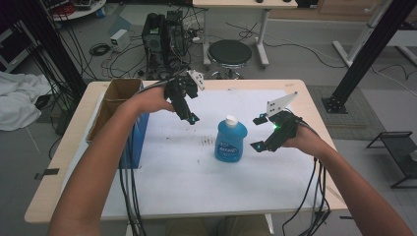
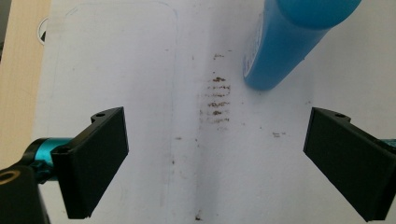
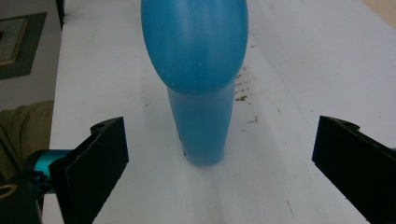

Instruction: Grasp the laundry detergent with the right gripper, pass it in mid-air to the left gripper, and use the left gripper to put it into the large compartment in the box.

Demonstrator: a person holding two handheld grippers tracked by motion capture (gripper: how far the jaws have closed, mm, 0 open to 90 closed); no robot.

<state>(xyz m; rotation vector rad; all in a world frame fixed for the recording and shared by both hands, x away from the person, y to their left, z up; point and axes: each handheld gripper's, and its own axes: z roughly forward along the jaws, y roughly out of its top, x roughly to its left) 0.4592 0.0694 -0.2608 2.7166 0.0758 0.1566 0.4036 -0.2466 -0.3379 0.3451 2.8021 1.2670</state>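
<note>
White paper sheet [image 1: 196, 172] covers most of the wooden table [image 1: 54, 182] and carries everything in play. Along the table's left edge stands an open cardboard box [image 1: 115, 96] with a blue side, just beside the person's left forearm. Near the middle of the sheet a blue bottle [image 1: 230, 140] with a white cap [image 1: 231, 120] stands upright, untouched by either tool. The left gripper [image 1: 189, 116] hangs above the sheet to the bottom-left of the box's far end, a little apart from the bottle; in the left gripper view its jaws are spread wide with nothing between them, and the bottle [image 2: 285, 42] shows at the upper right beyond them. The right gripper [image 1: 258, 132] sits just right of the bottle, pointed at it; in the right gripper view its jaws stand wide apart, the bottle [image 3: 198, 79] centred ahead of the gap without contact. Smallest of all, a patch of brown smudges [image 1: 206, 142] marks the paper just left of the bottle's base.
</note>
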